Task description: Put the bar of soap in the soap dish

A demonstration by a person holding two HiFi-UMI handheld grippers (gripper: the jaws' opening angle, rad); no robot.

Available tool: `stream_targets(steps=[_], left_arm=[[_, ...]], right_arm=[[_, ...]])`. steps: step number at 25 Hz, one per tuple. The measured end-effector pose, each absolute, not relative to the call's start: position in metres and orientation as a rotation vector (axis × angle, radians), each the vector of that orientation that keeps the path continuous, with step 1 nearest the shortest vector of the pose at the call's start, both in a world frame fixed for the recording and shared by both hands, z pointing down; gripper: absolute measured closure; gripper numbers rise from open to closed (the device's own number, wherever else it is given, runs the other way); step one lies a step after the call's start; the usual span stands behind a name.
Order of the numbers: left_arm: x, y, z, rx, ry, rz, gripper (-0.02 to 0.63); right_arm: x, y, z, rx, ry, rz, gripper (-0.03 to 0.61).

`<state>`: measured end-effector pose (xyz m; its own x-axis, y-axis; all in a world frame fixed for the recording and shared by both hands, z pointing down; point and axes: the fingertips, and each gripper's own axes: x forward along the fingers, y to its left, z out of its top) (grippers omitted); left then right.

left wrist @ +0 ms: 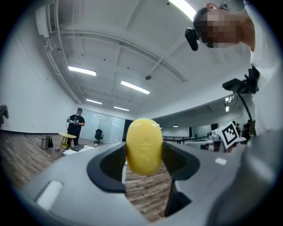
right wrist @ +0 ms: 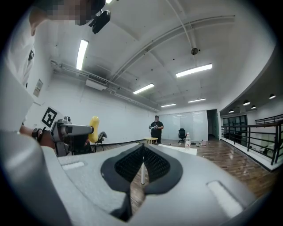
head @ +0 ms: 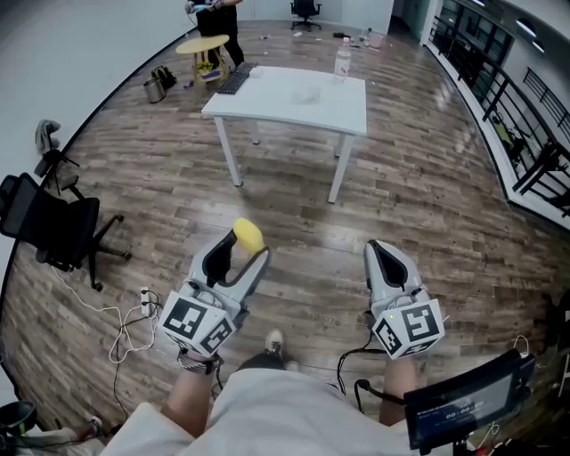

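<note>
Standing on a wood plank floor [head: 427,205], well apart from a white tabletop [head: 267,105] ahead. Holding both tools low in front of the body, over the floor and nowhere near that tabletop.

Pinching a yellow oval bar of soap [head: 248,235] in the left claw [head: 239,252], jaws part-way open and pressed against its two long edges. Upright in the grip, broad stamped face turned toward the gripper's own camera, upper end poking out past the jaw tips. Held in mid-air, touching nothing but the pads.

Carrying nothing in the right claw [right wrist: 142,165]: jaws brought together, ribbed black pads meeting along a thin line with only the floor behind them. Level with the left one and well apart from it.

On the tabletop: a clear plastic bottle [head: 342,62] at the far right corner, a dark keyboard [head: 233,80] overhanging the far left edge, and near the middle a faint pale shape [head: 307,94], possibly the soap dish, too small to tell.

Beyond the tabletop, a round yellow stool [head: 202,44] beside a person in black [head: 221,16]. At the left, a black office chair [head: 53,227], with a white cable [head: 125,321] trailing across the floor near it.
</note>
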<state>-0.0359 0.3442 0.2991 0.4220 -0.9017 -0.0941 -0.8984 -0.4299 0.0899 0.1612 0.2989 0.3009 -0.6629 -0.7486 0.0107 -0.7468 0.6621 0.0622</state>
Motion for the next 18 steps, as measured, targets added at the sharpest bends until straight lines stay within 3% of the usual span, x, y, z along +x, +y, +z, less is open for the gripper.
stream_targets(steps=[18], left_arm=[[-0.066, 0.285, 0.301, 2.629, -1.619, -0.230, 0.342]], right_arm=[[0.129, 0.250, 0.300, 1.279, -2.786, -0.086, 0.575]])
